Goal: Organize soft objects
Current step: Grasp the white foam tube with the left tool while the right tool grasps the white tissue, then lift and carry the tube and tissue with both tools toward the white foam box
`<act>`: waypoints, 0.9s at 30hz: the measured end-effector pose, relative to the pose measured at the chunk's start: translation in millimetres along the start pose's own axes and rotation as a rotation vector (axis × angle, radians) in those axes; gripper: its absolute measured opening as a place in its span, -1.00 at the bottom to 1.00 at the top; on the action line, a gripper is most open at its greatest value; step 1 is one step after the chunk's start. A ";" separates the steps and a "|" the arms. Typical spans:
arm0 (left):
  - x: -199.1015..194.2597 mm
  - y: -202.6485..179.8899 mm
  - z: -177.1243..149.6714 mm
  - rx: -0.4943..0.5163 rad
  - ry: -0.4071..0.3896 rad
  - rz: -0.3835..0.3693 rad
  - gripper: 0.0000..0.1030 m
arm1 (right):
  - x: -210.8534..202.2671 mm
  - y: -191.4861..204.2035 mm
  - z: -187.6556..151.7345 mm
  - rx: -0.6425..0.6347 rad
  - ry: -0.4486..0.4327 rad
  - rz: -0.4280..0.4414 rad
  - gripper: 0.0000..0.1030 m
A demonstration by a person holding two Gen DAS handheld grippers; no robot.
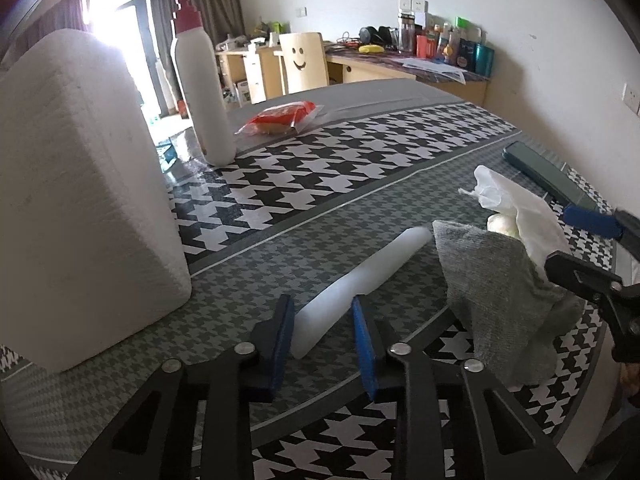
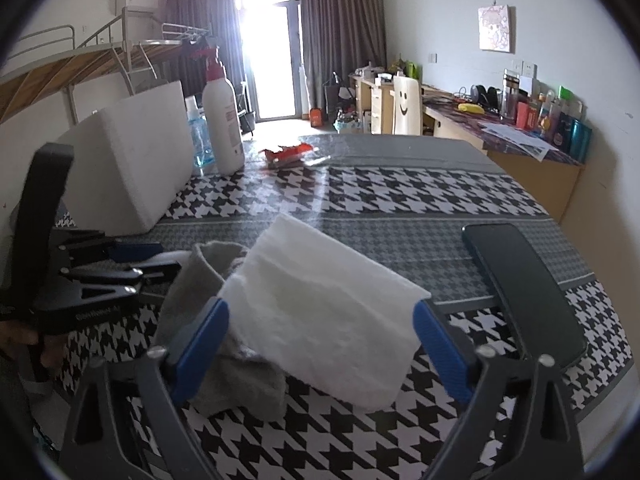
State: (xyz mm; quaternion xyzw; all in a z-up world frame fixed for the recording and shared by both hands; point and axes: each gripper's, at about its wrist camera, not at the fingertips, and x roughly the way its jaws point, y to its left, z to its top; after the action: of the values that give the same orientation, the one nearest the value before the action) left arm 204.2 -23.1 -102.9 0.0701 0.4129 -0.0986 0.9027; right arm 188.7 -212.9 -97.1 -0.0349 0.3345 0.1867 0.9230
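Foam block (image 1: 80, 200) left of pump bottle (image 1: 202, 80), cloth (image 1: 500, 300) right of foam roll (image 1: 360, 280)

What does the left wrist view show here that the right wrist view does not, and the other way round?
Only the left wrist view shows the white foam tube between the left hand-held gripper fingers. Only the right wrist view shows the blue bottle behind the foam block, and the open right hand-held gripper around the white cloth. Both show the grey cloth, pump bottle, red packet and dark phone.

Two bottles (image 2: 222, 120), two cloths (image 2: 324, 312), one foam block (image 2: 132, 160), one phone (image 2: 520, 288).
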 end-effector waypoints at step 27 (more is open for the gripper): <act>-18.9 -6.4 -1.6 -0.005 -0.065 -0.045 -0.82 | -29.2 -6.8 8.6 0.049 -0.016 0.064 -0.74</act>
State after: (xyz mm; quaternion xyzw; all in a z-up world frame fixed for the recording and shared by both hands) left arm 189.4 -26.7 -89.9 0.0555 0.3849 -0.1203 0.9134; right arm 175.7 -226.9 -72.4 0.0000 0.3325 0.2082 0.9198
